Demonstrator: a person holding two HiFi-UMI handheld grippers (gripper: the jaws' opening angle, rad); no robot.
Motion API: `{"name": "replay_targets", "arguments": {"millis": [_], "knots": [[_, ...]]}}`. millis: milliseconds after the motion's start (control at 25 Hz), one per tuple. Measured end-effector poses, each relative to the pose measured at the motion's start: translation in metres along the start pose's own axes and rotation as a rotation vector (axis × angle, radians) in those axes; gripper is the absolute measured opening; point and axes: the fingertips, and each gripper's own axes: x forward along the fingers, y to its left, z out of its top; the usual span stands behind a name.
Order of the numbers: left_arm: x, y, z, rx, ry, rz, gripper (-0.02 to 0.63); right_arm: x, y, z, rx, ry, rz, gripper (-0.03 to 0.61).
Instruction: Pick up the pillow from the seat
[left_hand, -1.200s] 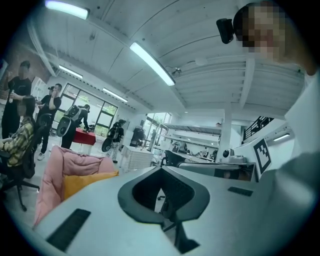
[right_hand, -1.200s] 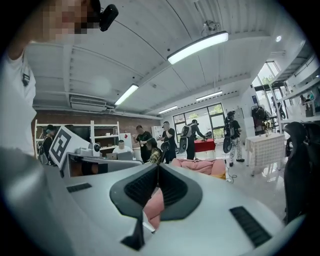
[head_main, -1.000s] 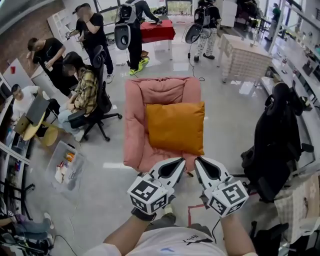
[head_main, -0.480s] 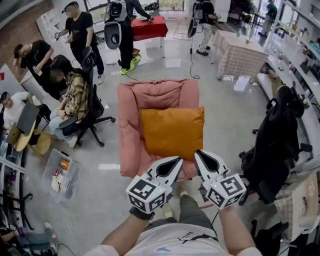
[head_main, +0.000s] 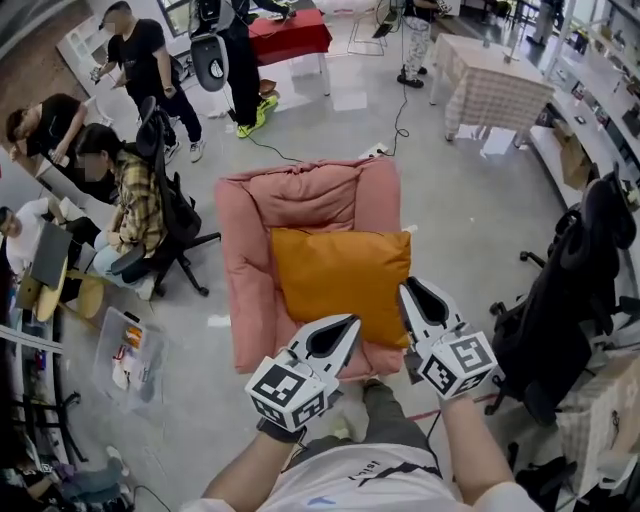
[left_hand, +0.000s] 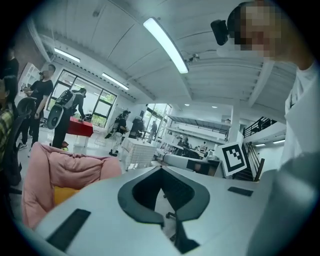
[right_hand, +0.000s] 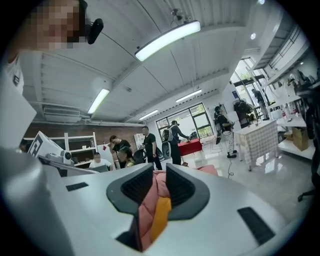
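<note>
An orange square pillow (head_main: 335, 280) lies flat on the seat of a pink padded chair (head_main: 300, 195). My left gripper (head_main: 354, 321) is shut and empty, its tip over the pillow's near edge. My right gripper (head_main: 405, 285) hovers at the pillow's right near corner; its jaws are opening, with a narrow gap and nothing held. In the right gripper view, the pillow (right_hand: 161, 215) and the chair (right_hand: 150, 200) show through the slit between the jaws of the right gripper (right_hand: 160, 170). The left gripper view shows the left gripper (left_hand: 161, 167) with jaws together, and the chair (left_hand: 65, 170) at far left.
A black office chair (head_main: 580, 290) stands right of the pink chair. A seated person in a plaid shirt (head_main: 130, 200) is on the left, with a clear plastic bin (head_main: 130, 345) on the floor nearby. A checked-cloth table (head_main: 490, 75) and a red table (head_main: 290, 30) stand farther back.
The person has stepped toward the chair. Both grippers have moved forward, from short of the seat's front edge to over the pillow's near edge. The right jaws show a slight gap.
</note>
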Motion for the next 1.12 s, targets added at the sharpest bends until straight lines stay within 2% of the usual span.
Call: {"name": "replay_targets", "arguments": {"millis": [80, 360, 600, 840, 1120], "knots": [[0.028, 0.019, 0.001, -0.013, 0.014, 0.014, 0.011, 0.027, -0.031, -0.008, 0.017, 0.028, 0.013, 0.129], [0.104, 0.061, -0.009, -0.041, 0.087, 0.052, 0.011, 0.094, -0.129, -0.038, 0.064, 0.08, 0.013, 0.202], [0.142, 0.096, -0.022, -0.068, 0.155, 0.091, 0.011, 0.143, -0.191, -0.086, 0.122, 0.147, 0.014, 0.267], [0.168, 0.111, -0.039, -0.102, 0.194, 0.105, 0.011, 0.173, -0.222, -0.135, 0.152, 0.231, 0.035, 0.293], [0.172, 0.13, -0.051, -0.133, 0.222, 0.144, 0.011, 0.196, -0.231, -0.181, 0.15, 0.338, 0.073, 0.308]]}}
